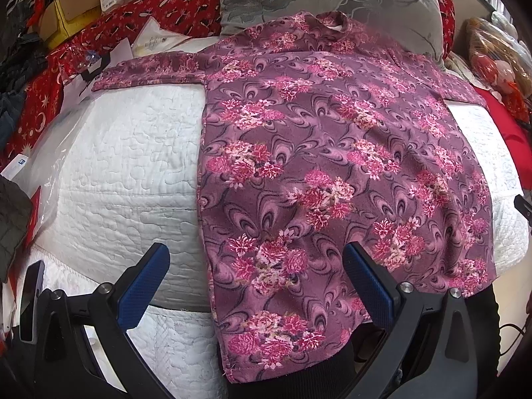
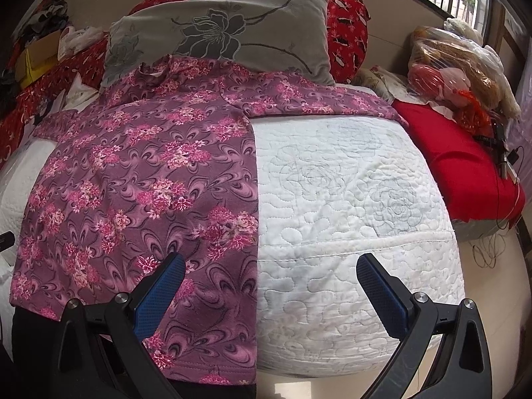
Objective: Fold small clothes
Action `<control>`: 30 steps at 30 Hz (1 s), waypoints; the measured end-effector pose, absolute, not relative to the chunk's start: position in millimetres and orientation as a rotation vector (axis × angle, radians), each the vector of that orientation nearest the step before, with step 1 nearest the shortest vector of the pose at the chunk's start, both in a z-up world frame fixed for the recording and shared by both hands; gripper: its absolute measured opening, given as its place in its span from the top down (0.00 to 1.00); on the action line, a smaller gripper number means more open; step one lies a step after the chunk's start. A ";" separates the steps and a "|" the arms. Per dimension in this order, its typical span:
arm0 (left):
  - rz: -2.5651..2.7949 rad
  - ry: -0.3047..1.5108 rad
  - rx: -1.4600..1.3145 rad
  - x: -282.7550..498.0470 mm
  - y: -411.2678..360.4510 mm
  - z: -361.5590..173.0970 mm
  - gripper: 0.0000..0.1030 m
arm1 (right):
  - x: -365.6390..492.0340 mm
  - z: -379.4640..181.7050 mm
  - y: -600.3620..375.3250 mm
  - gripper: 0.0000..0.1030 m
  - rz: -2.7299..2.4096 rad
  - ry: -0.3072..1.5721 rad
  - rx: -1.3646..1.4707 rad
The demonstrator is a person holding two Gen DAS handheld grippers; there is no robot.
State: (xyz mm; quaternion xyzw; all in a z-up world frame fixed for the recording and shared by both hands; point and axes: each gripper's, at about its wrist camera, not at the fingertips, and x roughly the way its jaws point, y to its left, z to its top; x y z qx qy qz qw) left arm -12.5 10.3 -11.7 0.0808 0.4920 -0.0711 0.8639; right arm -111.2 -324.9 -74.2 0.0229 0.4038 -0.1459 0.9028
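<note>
A purple long-sleeved top with pink flower print [image 1: 326, 166] lies spread flat on a white quilted cover [image 1: 133, 166], collar toward the pillow, both sleeves stretched out sideways, hem hanging over the near edge. My left gripper [image 1: 256, 259] hovers open over the top's lower left edge, with nothing between its blue pads. In the right wrist view the same top [image 2: 139, 183] fills the left half. My right gripper [image 2: 269, 272] stands open above the top's lower right edge and the white cover [image 2: 349, 199], holding nothing.
A grey flowered pillow [image 2: 226, 33] and red patterned bedding [image 2: 345, 33] lie behind the collar. Boxes, bags and clutter [image 1: 66, 16] pile up at the far left. A red cushion [image 2: 465, 166] and bagged items [image 2: 449, 63] sit at the right. Cables [image 2: 492, 252] trail on the floor.
</note>
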 end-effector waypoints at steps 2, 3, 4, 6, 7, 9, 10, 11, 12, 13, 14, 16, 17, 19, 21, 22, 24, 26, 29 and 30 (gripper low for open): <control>-0.149 1.034 0.168 -12.0 10.7 -12.5 0.00 | -111.2 -74.8 -326.2 0.00 -0.301 0.836 0.054; -0.148 1.036 0.167 -11.4 11.1 -12.8 0.00 | -111.2 -75.2 -326.9 0.00 -0.302 0.838 0.057; -0.149 1.039 0.163 -11.0 11.9 -12.9 0.00 | -111.1 -75.9 -327.7 0.00 -0.302 0.840 0.059; -0.149 1.046 0.152 -9.6 15.1 -13.4 0.00 | -110.6 -77.4 -330.3 0.00 -0.306 0.846 0.065; -0.148 1.049 0.148 -8.2 16.8 -13.5 0.00 | -110.6 -78.1 -331.7 0.00 -0.306 0.848 0.070; -0.140 1.063 0.125 -4.0 26.5 -14.4 0.00 | -110.4 -80.5 -336.5 0.00 -0.303 0.859 0.090; -0.138 1.073 0.110 -2.1 31.6 -15.7 0.00 | -110.4 -82.1 -339.5 0.01 -0.302 0.865 0.101; -0.133 1.087 0.087 0.5 39.0 -17.6 0.00 | -110.7 -85.0 -343.6 0.01 -0.302 0.877 0.118; -0.129 1.108 0.054 3.4 48.1 -20.8 0.00 | -110.6 -88.2 -347.1 0.01 -0.298 0.890 0.134; -0.127 1.126 0.027 5.1 54.1 -24.0 0.00 | -110.5 -92.9 -351.6 0.01 -0.287 0.910 0.158; -0.130 1.154 -0.008 7.0 61.3 -29.0 0.00 | -110.3 -98.4 -355.4 0.01 -0.274 0.931 0.182; -0.137 1.211 -0.069 8.5 71.9 -40.0 0.00 | -110.4 -109.1 -358.4 0.01 -0.248 0.969 0.217; -0.150 1.244 -0.098 7.8 75.0 -47.3 0.00 | -109.8 -116.5 -359.5 0.01 -0.227 0.996 0.239; -0.184 1.290 -0.126 4.6 74.5 -56.8 0.00 | -108.5 -131.6 -359.0 0.01 -0.181 1.050 0.278; -0.237 1.340 -0.158 0.3 69.8 -66.5 0.03 | -107.6 -145.3 -357.1 0.01 -0.136 1.096 0.310; -0.262 1.355 -0.174 -1.4 67.3 -68.9 0.07 | -107.6 -152.0 -357.3 0.01 -0.118 1.116 0.330; -0.318 1.377 -0.195 -3.3 59.1 -71.0 0.45 | -107.3 -163.0 -358.0 0.07 -0.064 1.146 0.393; -0.329 1.386 -0.171 -4.2 52.3 -70.2 0.84 | -110.4 -167.9 -360.7 0.20 -0.010 1.142 0.466; -0.335 1.362 -0.176 -5.7 50.8 -61.8 0.96 | -118.6 -167.0 -367.4 0.59 0.013 1.103 0.523; -0.342 1.356 -0.190 -7.4 51.7 -55.7 0.97 | -123.0 -164.3 -370.4 0.96 0.048 1.081 0.547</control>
